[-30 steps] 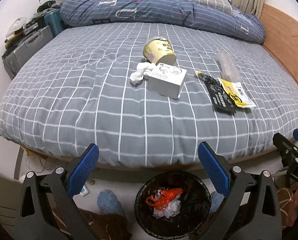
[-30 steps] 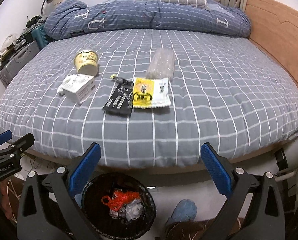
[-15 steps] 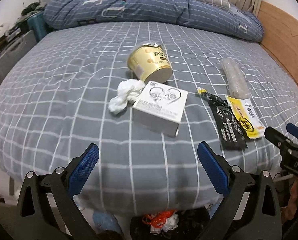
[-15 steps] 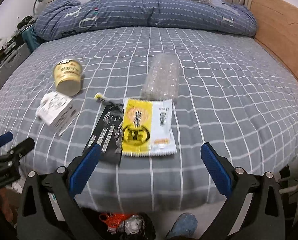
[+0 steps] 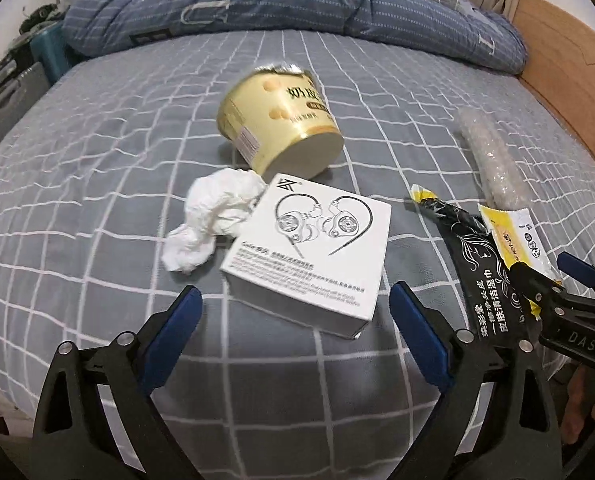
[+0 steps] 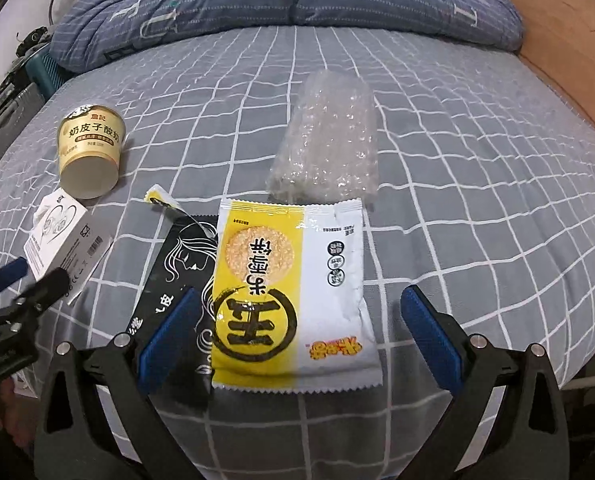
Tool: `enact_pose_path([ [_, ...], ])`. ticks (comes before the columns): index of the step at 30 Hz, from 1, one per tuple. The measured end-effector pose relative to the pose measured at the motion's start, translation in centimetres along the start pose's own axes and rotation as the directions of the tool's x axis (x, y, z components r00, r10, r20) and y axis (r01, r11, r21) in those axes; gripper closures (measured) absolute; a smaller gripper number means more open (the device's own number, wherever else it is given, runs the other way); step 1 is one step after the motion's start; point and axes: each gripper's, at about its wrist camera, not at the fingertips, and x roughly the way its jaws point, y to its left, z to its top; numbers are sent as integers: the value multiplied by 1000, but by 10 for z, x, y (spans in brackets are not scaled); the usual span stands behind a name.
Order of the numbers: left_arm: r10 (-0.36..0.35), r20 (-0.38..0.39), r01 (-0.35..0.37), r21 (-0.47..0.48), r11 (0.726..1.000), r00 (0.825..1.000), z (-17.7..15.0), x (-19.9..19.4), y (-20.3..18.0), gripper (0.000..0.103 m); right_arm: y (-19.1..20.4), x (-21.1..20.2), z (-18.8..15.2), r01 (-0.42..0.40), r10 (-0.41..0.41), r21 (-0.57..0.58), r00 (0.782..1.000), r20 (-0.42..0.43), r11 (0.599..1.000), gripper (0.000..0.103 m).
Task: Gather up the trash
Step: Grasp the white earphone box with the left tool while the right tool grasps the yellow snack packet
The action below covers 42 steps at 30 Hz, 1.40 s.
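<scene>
Six pieces of trash on the grey checked bed (image 5: 97, 140): one white box (image 5: 309, 256) just ahead of the left gripper (image 5: 295, 322), one crumpled tissue (image 5: 213, 220) touching its far-left corner, one yellow cup (image 5: 285, 120) tipped over beyond. One yellow snack wrapper (image 6: 293, 292) between the right gripper (image 6: 301, 326) fingers, overlapping one black sachet (image 6: 177, 272); one bubble-wrap roll (image 6: 329, 140) ahead. Open sheet right of that. Both angled down; left jaws wide, closing, pinching nothing; right jaws spread, clear of the wrapper.
</scene>
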Motion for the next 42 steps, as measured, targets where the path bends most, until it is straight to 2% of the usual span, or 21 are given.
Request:
enact_pose_path([
  [6,-7,-5,7,34,999,1000,1,9,-6,16,2,7,1,-17,17,0,999,-27,1000,7],
  [11,-8,-6,8,45,999,1000,3,11,-9,20,0,14,0,-37,38,17,998,-53,999,13],
  [16,-13,-7,14,47,999,1000,6,17,-6,25,-2,15,0,-39,40,23,997,-62,999,27],
  [24,-5,-4,5,85,996,1000,9,25,-11,24,-5,15,0,-31,32,15,997,-69,999,39],
  [32,-24,5,24,78,997,1000,9,24,-8,27,-3,17,-3,-7,5,-19,997,-74,1000,49],
  [37,-25,8,24,78,997,1000,7,21,-7,28,-5,19,-1,2,-4,-22,997,-77,1000,65],
  [42,-26,17,24,76,997,1000,5,16,-6,28,-9,18,1,-9,8,-6,997,-72,1000,68],
])
